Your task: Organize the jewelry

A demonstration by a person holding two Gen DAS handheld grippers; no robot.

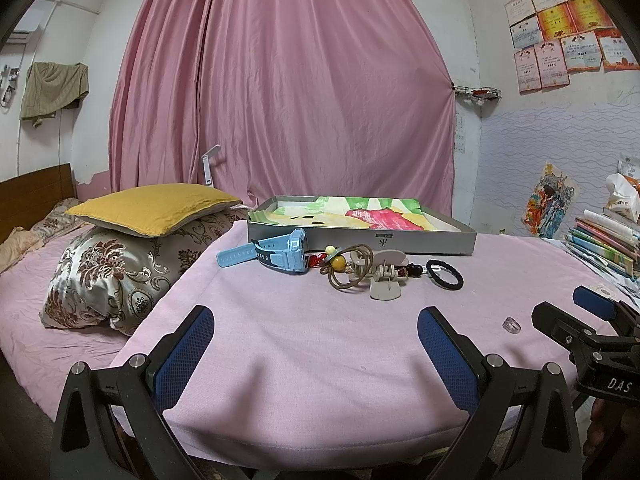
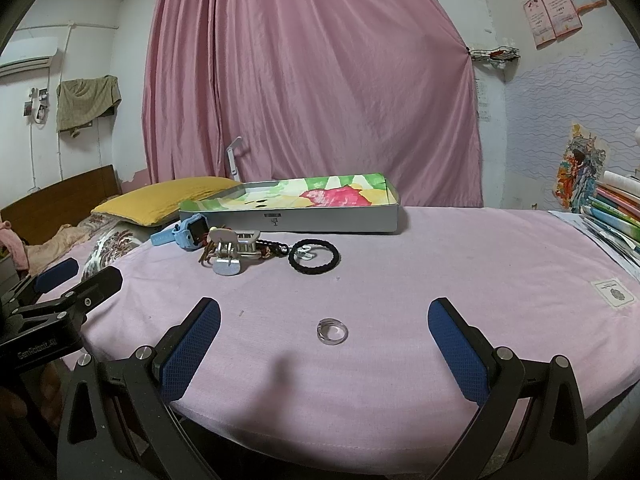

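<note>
A pink curtain (image 1: pixel 288 88) fills the far wall behind everything. In front of it a counter covered with a pink cloth (image 1: pixel 312 332) carries the jewelry, and a bed with a patterned satin pillow (image 1: pixel 108 280) and a mustard-yellow cushion (image 1: pixel 152 208) lies to its left. A stack of books (image 1: pixel 604 240) sits at the counter's right edge.

At the far side of the counter rests a shallow grey rectangular tray (image 1: pixel 360 236) lined with a brightly painted sheet. Just in front of the tray the pieces lie in a loose row: a light-blue plastic wristwatch (image 1: pixel 276 254) at the left, then a tangle of brown cord with yellow and cream beads (image 1: pixel 340 268), then a cream-coloured hair claw clip (image 1: pixel 384 276), and at the right a black braided hair tie (image 2: pixel 314 256) lying flat, with a small white hook-shaped piece (image 2: pixel 304 254) inside its ring.

Well apart from that row, near the front edge, a small clear ring (image 2: pixel 331 331) lies alone on the cloth.

The left hand-held gripper (image 1: pixel 316 340) hovers over bare cloth at the near edge, its blue-padded fingers spread wide and holding nothing. The right hand-held gripper (image 2: pixel 324 340) has its fingers equally wide apart, and the clear ring sits on the cloth between them, touching neither pad.
</note>
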